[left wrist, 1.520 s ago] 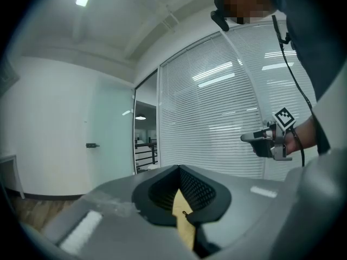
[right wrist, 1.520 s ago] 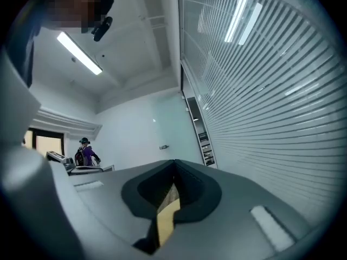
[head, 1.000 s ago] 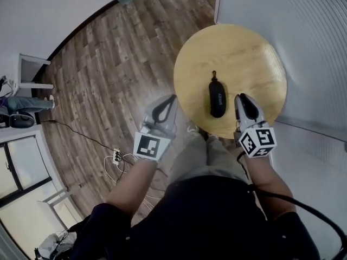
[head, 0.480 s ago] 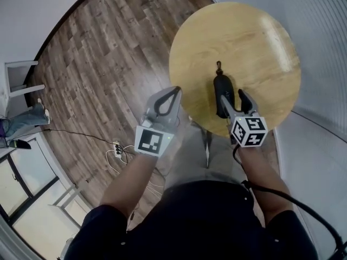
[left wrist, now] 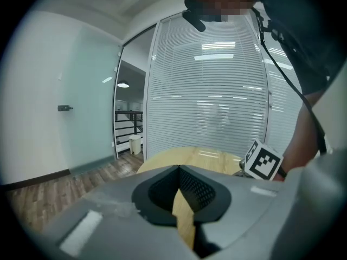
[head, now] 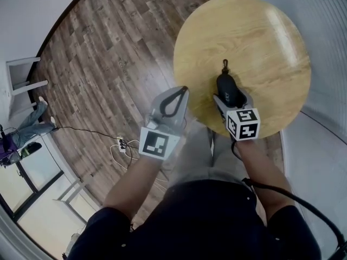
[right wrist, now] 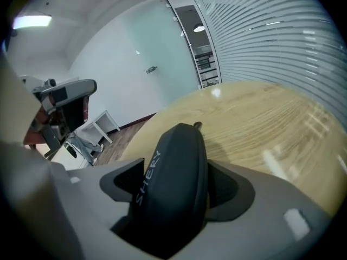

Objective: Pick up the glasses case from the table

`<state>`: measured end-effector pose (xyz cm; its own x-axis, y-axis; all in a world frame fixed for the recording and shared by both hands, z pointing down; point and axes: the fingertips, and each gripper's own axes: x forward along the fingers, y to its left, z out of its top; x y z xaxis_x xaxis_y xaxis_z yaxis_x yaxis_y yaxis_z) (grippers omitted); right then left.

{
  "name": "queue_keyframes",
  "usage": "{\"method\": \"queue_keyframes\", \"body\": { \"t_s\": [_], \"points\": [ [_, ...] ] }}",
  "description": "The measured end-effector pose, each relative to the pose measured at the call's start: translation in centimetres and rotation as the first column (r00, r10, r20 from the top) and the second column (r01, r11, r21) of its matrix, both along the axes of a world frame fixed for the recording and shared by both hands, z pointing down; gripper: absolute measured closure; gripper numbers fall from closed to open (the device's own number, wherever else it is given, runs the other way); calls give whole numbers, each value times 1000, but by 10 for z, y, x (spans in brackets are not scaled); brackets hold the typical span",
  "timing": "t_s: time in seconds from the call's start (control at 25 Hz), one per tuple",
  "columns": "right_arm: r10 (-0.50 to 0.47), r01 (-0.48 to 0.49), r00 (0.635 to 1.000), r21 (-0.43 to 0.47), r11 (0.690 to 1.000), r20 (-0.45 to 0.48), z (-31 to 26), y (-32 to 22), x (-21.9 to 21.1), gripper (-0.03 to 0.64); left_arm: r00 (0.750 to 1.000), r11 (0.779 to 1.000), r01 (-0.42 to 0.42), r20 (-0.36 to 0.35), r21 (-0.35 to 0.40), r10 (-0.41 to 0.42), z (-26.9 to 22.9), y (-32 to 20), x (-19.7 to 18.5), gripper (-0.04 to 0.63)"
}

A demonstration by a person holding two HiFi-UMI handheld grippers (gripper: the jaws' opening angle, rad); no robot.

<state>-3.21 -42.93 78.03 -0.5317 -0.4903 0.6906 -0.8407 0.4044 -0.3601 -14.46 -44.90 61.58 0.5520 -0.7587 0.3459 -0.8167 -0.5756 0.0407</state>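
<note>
The glasses case (right wrist: 173, 186) bears the pale lettering "SHERY".

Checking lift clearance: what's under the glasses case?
Only the round wooden table shows beneath the glasses case. Its underside is covered by the case itself and the right hand-held gripper.

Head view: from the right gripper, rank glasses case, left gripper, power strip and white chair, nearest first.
1. glasses case, between the jaws of the right gripper
2. left gripper, to its left
3. power strip, lower left
4. white chair, far left
</note>
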Motion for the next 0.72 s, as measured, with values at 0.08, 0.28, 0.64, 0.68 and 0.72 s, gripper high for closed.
{"method": "queue_keyframes", "body": {
  "t_s": [0.08, 0.28, 0.64, 0.68, 0.72],
  "points": [
    [2, -2, 1000, 8, 1000, 11, -3, 4, 2, 259, 1000, 1000, 3, 3, 1, -3, -2, 3, -2, 592],
    [25, -26, 999, 55, 998, 29, -32, 2, 25, 267, 1000, 1000, 12, 1, 13, -12, -15, 2, 0, 592],
    [13, -23, 998, 170, 985, 61, -137, 12, 68, 268, 997, 993, -22, -71, 117, 31, -111, -9, 44, 592],
    [19, -32, 997, 192, 981, 71, -154, 12, 73, 268, 996, 991, -29, -83, 130, 40, -124, -7, 49, 592],
    [26, -43, 996, 216, 976, 81, -171, 10, 78, 270, 995, 988, -42, -85, 146, 55, -136, -5, 54, 592]
  ]
}}
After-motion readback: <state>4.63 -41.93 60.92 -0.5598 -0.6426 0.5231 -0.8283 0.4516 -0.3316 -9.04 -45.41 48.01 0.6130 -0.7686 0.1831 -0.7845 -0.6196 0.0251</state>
